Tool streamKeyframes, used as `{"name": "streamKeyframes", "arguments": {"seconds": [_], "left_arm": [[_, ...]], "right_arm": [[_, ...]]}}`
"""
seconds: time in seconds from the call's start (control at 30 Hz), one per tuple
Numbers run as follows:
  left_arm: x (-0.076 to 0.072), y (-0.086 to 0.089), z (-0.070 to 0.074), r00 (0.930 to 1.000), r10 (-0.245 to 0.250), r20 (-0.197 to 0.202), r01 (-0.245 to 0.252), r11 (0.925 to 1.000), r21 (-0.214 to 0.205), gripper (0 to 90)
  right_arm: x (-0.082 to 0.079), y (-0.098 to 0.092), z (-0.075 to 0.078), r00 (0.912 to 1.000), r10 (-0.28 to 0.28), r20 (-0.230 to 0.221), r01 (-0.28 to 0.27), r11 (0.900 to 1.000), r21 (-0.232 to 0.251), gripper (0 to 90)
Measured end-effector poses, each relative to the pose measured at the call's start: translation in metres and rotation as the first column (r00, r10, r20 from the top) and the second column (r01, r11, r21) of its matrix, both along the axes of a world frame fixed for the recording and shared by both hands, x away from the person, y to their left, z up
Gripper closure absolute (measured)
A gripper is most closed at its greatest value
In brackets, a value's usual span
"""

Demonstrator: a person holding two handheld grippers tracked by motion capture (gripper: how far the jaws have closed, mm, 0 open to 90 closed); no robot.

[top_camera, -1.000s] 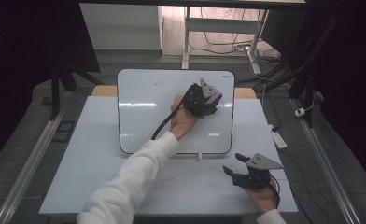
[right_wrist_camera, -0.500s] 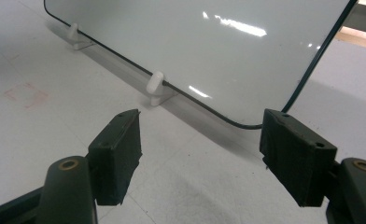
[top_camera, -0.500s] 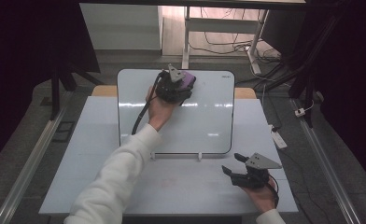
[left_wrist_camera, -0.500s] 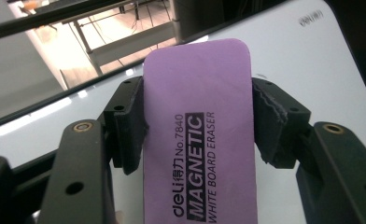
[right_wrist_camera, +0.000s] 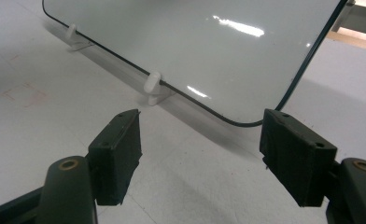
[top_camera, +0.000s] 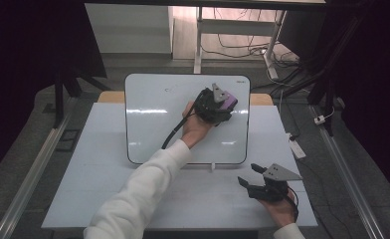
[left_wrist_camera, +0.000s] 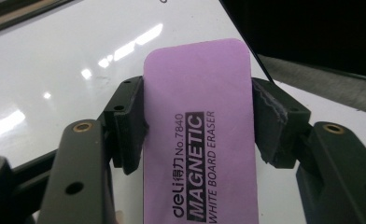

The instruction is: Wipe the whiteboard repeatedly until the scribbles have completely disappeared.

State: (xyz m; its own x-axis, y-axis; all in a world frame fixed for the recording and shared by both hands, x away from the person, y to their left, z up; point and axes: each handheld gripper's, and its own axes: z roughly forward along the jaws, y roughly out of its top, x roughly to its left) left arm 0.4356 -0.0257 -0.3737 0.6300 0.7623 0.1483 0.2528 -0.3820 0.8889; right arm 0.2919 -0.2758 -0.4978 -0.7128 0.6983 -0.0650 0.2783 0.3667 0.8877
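Observation:
A white whiteboard (top_camera: pixel 153 124) stands tilted back on small white feet (right_wrist_camera: pixel 152 86) on the table. My left gripper (top_camera: pixel 222 106) is held against its upper right part, shut on a purple magnetic whiteboard eraser (top_camera: pixel 229 102). In the left gripper view both pads press the eraser's (left_wrist_camera: pixel 197 130) long sides, with the board's (left_wrist_camera: pixel 55 70) glossy face right behind it. A faint mark (top_camera: pixel 170 90) sits near the board's top. My right gripper (top_camera: pixel 262 188) rests near the table's front right, open, with nothing between its fingers (right_wrist_camera: pixel 118 154); the board's lower corner (right_wrist_camera: pixel 246 122) lies just ahead of it.
The white tabletop (top_camera: pixel 83 189) spreads in front of and beside the board. A small white object (top_camera: pixel 296 148) lies by the table's right edge. Metal rails (top_camera: pixel 34 169) run along both sides, and a table frame with cables (top_camera: pixel 233 45) stands behind.
The left gripper with the eraser swept left and up across the board half a second ago, then came back right to the upper right area. The right gripper kept still.

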Motion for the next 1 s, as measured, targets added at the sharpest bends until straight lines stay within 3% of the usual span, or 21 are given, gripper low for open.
{"name": "streamKeyframes", "arguments": {"seconds": [0.1,0.2,0.4,0.57,0.7,0.8,0.87,0.93,1.0], "left_arm": [[0.002,0.022,0.008,0.9979,0.06,0.022,-0.06,0.998,-0.022,40.4],[0.005,0.054,0.015,0.9904,0.134,0.034,-0.132,0.9897,-0.056,40.4],[0.004,0.112,0.023,0.9648,0.257,0.054,-0.253,0.9647,-0.073,40.4],[-0.004,0.14,0.017,0.9463,0.315,0.071,-0.311,0.9484,-0.06,40.4],[-0.01,0.161,0.011,0.9321,0.355,0.072,-0.35,0.9339,-0.073,40.4],[-0.013,0.169,0.007,0.93,0.361,0.067,-0.356,0.9308,-0.085,40.4],[-0.014,0.165,0.006,0.9279,0.365,0.075,-0.36,0.9299,-0.076,40.4],[-0.012,0.155,0.004,0.9329,0.353,0.073,-0.347,0.9344,-0.081,40.4],[-0.01,0.137,0.002,0.9411,0.327,0.086,-0.322,0.9442,-0.071,40.4]], "right_arm": [[-0.001,0.001,0.001,1.0,0.001,0.002,-0.001,1.0,0.0,28.7],[0.0,0.0,0.0,1.0,-0.002,-0.001,0.002,1.0,-0.002,28.7],[0.001,0.001,-0.001,1.0,-0.001,-0.003,0.001,1.0,-0.004,28.7],[0.001,0.003,-0.001,1.0,0.004,-0.002,-0.004,1.0,-0.006,28.7],[0.001,0.002,-0.001,1.0,0.005,-0.003,-0.005,1.0,-0.007,28.7],[0.001,0.002,-0.001,1.0,0.004,-0.004,-0.004,1.0,-0.005,28.7],[0.001,0.003,-0.001,1.0,0.005,-0.005,-0.005,1.0,-0.005,28.7],[0.001,0.004,-0.001,1.0,0.007,-0.004,-0.007,0.9999,-0.009,28.7],[0.001,0.004,0.0,1.0,0.01,-0.001,-0.01,0.9999,-0.009,28.7]]}}
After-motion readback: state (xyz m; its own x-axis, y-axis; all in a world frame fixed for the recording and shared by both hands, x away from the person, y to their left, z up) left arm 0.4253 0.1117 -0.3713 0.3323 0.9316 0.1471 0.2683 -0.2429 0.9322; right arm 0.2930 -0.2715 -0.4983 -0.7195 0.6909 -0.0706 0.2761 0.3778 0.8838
